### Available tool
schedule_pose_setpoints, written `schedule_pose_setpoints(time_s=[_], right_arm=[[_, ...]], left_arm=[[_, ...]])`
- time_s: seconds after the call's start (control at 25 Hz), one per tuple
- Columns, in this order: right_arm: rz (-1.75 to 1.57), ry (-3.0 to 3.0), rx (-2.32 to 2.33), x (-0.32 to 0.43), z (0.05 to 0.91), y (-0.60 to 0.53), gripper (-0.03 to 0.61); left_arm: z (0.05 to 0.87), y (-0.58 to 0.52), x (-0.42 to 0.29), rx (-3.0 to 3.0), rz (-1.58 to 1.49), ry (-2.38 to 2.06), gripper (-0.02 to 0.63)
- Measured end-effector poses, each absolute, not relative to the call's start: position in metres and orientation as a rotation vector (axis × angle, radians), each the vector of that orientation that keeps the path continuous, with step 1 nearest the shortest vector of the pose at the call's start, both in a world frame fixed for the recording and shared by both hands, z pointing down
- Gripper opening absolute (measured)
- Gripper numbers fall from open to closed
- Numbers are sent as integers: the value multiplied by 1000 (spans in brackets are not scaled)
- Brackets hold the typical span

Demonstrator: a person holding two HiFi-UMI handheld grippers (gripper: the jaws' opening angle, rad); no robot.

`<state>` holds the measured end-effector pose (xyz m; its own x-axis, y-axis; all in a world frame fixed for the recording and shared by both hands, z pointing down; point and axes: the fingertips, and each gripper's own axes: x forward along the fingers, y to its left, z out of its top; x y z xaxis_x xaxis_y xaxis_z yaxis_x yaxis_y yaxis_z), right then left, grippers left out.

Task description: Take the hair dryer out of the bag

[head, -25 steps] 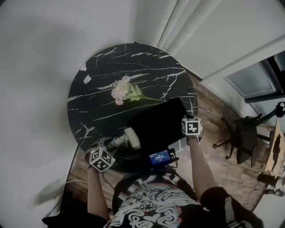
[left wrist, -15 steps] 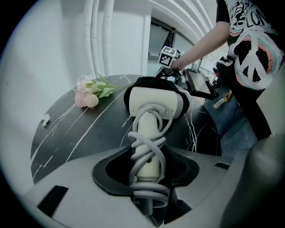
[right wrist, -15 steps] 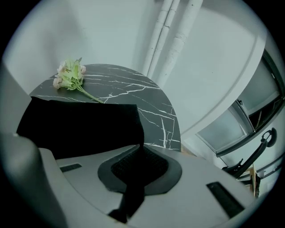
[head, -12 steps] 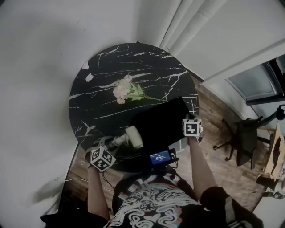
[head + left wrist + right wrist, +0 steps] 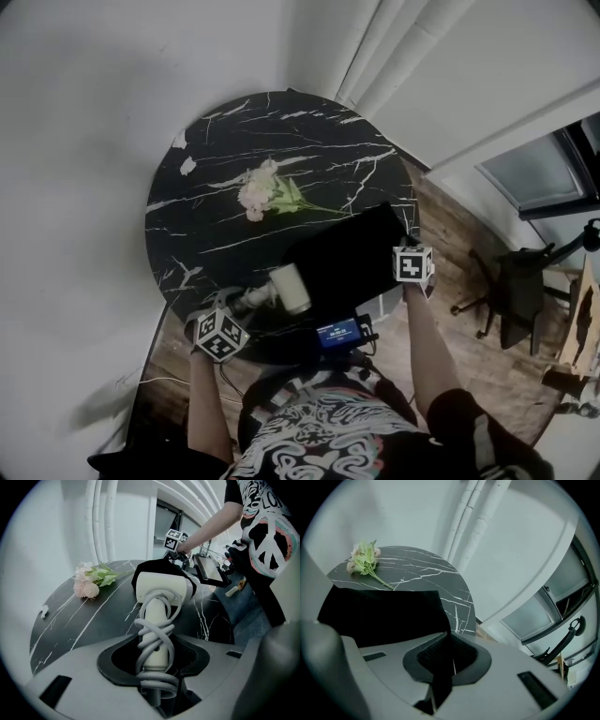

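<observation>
The white hair dryer (image 5: pixel 284 290) (image 5: pixel 161 590) lies at the near left of the round black marble table (image 5: pixel 225 141), its head at the mouth of the black bag (image 5: pixel 342 253) (image 5: pixel 379 611). My left gripper (image 5: pixel 239 309) (image 5: pixel 157 667) is shut on the dryer's handle, which has its grey cord wound round it. My right gripper (image 5: pixel 405 281) (image 5: pixel 440 677) is shut on the bag's near right corner, a fold of black cloth pinched between the jaws. The bag lies flat on the table's right side.
A pink flower sprig (image 5: pixel 264 190) (image 5: pixel 91 581) (image 5: pixel 363 557) lies in the table's middle. A small screen device (image 5: pixel 339 330) hangs at my waist. White scraps (image 5: pixel 185 166) sit at the table's left edge. A chair (image 5: pixel 516 281) stands on the wooden floor to the right.
The hair dryer has come a little further out of the bag toward the near left, showing more of its head. The right gripper has drawn the bag's corner slightly to the right.
</observation>
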<state>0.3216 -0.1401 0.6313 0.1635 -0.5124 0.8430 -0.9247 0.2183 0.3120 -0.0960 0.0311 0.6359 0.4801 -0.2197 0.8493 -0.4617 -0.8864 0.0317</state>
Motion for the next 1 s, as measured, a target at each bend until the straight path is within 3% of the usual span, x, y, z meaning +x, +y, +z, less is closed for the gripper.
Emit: schedule_pose_setpoints(time_s=[0.52, 0.68, 1.0], right_arm=[[468, -1506, 1416, 315, 626, -137, 41], [482, -1545, 1443, 312, 613, -132, 109], [475, -1704, 1483, 267, 571, -113, 132]], left_arm=[[648, 32, -98, 2392, 1448, -597, 207], [644, 25, -99, 2387, 1364, -685, 319], [618, 24, -109, 2401, 1222, -850, 350]])
